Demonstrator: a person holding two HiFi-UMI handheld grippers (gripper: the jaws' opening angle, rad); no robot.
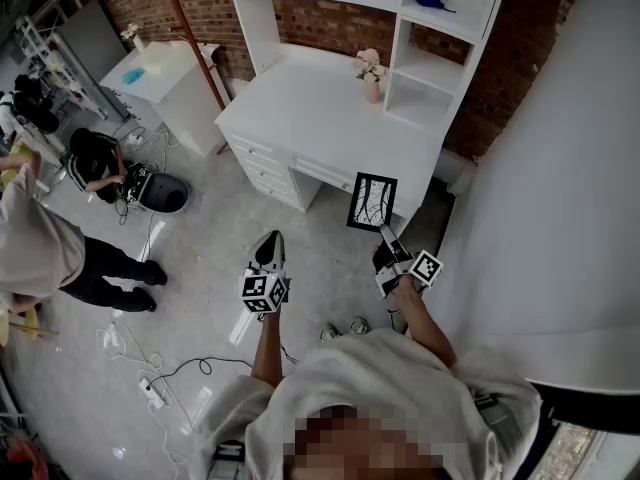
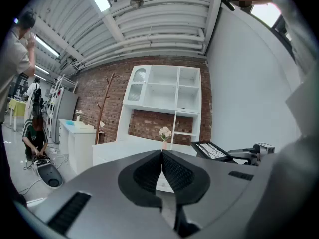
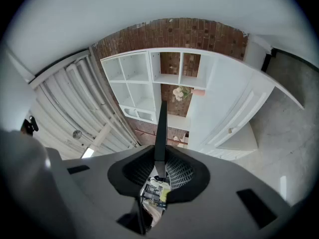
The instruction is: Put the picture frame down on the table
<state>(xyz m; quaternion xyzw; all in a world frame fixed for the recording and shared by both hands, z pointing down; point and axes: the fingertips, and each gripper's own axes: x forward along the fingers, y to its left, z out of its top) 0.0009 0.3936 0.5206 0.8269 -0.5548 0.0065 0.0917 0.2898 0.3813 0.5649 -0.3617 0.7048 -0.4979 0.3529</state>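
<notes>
A small black picture frame [image 1: 372,202] with a white line drawing hangs in the air just off the front right corner of the white desk [image 1: 320,108]. My right gripper [image 1: 384,233] is shut on the frame's lower edge. In the right gripper view the picture frame [image 3: 160,133] shows edge-on as a thin black strip between the pads. My left gripper [image 1: 269,249] is shut and holds nothing, over the floor in front of the desk drawers. The left gripper view shows the picture frame [image 2: 213,151] at the right, and the left gripper [image 2: 162,159] with its pads pressed together.
A pink vase of flowers [image 1: 371,72] stands at the back of the desk, next to the white shelf unit [image 1: 440,43]. A large white wall panel [image 1: 560,188] rises on the right. On the left are a small white cabinet [image 1: 170,83], a crouching person [image 1: 95,163], a standing person [image 1: 50,253] and cables [image 1: 150,378] on the floor.
</notes>
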